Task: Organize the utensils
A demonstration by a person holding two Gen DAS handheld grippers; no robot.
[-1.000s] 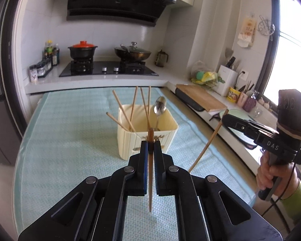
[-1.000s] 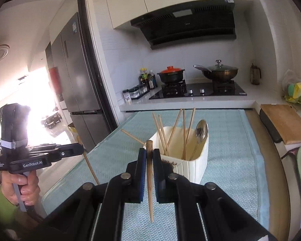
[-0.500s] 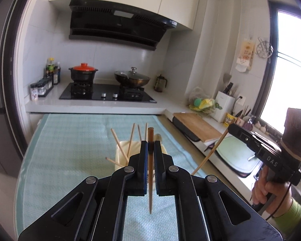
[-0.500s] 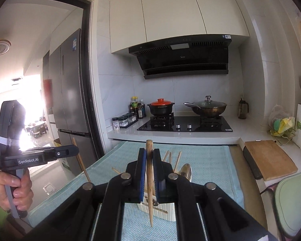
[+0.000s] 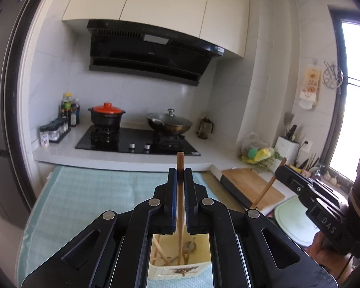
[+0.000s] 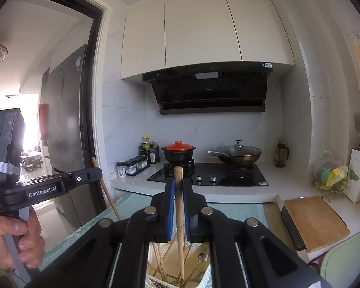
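A wooden chopstick (image 5: 180, 206) stands upright above the cream utensil holder (image 5: 177, 267).

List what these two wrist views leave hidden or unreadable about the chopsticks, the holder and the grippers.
- Utensil holder: both views show only a slice between gripper arms; its outer walls and base are hidden.
- Left gripper chopstick: whether the lower tip touches the holder's floor is unclear.
- Right gripper chopstick: same doubt at its tip.
- Chopstick count in the holder: overlapping and partly hidden.
- Spoon: bowl partly hidden by the right gripper.
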